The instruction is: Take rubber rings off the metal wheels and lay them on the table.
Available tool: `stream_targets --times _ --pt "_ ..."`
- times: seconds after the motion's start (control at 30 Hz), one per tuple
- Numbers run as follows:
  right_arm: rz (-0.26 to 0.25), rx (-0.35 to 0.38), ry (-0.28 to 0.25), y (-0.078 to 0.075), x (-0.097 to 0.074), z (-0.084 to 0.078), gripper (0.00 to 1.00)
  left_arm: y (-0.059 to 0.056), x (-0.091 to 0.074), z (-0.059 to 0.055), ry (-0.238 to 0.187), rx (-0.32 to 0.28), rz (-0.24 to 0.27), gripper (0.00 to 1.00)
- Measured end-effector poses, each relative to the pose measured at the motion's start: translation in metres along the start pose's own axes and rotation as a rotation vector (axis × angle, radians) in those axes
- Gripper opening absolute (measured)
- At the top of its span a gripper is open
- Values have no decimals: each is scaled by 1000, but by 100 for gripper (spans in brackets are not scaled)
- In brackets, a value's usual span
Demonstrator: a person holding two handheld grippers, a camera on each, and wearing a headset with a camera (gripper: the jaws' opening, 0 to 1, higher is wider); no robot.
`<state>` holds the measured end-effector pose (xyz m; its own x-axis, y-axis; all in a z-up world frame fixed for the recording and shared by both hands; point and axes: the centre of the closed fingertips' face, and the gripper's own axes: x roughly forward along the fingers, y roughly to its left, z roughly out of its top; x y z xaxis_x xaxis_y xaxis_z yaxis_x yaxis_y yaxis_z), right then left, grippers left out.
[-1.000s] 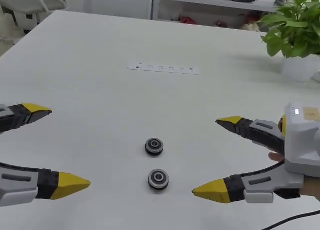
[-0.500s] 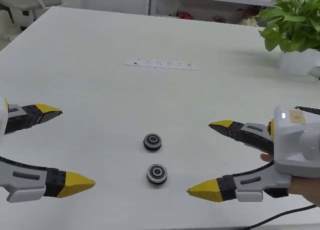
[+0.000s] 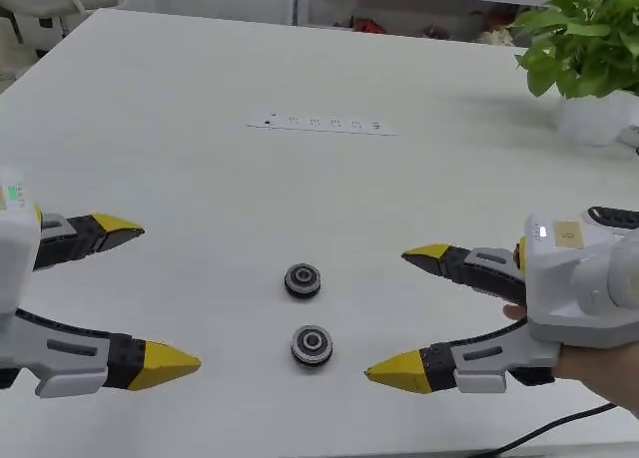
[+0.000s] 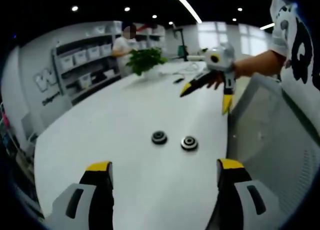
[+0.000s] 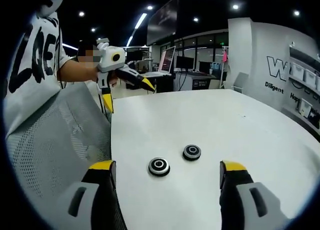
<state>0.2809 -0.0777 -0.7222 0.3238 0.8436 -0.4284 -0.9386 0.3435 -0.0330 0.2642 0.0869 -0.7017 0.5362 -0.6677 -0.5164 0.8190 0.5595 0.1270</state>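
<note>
Two small metal wheels with black rubber rings lie flat on the white table: the far wheel [image 3: 303,279] and the near wheel [image 3: 312,344]. They also appear as the far wheel [image 4: 159,137] and near wheel [image 4: 189,143] in the left gripper view, and as the near wheel [image 5: 159,166] and far wheel [image 5: 191,152] in the right gripper view. My left gripper [image 3: 160,293] stands open to the left of them. My right gripper [image 3: 399,313] stands open to their right. Both hold nothing, and each faces the wheels from its side.
A white power strip [image 3: 319,125] lies further back on the table. A potted green plant [image 3: 589,54] stands at the back right. A black cable [image 3: 549,430] runs near the table's front edge at right. A grey mesh chair [image 5: 65,135] is beside the table.
Both grippers have drifted slightly inward toward the wheels. The head camera has shifted a little. The wheels lie where they were.
</note>
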Motion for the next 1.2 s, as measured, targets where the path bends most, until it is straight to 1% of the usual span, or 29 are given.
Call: stream_targets --times 0.1,0.3,0.5,0.7,0.87,0.97,1.13,1.2 --pt "6 -4 2 -1 2 -2 79 0 3 0 3 8 -10 86" --pt "13 -8 12 -6 8 -6 77 2 13 4 -12 23 -25 81" --pt "28 -5 21 -7 13 -10 73 0 24 4 -11 34 -54 79" --pt "43 -5 22 -5 19 -12 69 0 32 3 -9 27 -70 77" --pt "60 -9 25 -5 24 -14 67 0 38 2 -14 32 -85 72" --pt "69 -7 24 -4 27 -15 66 1 42 1 -10 29 -90 70" --pt "94 -5 33 -2 33 -17 60 -4 47 1 -6 39 -114 68" --pt "104 -6 34 0 34 -18 59 -5 48 2 -15 18 -124 68"
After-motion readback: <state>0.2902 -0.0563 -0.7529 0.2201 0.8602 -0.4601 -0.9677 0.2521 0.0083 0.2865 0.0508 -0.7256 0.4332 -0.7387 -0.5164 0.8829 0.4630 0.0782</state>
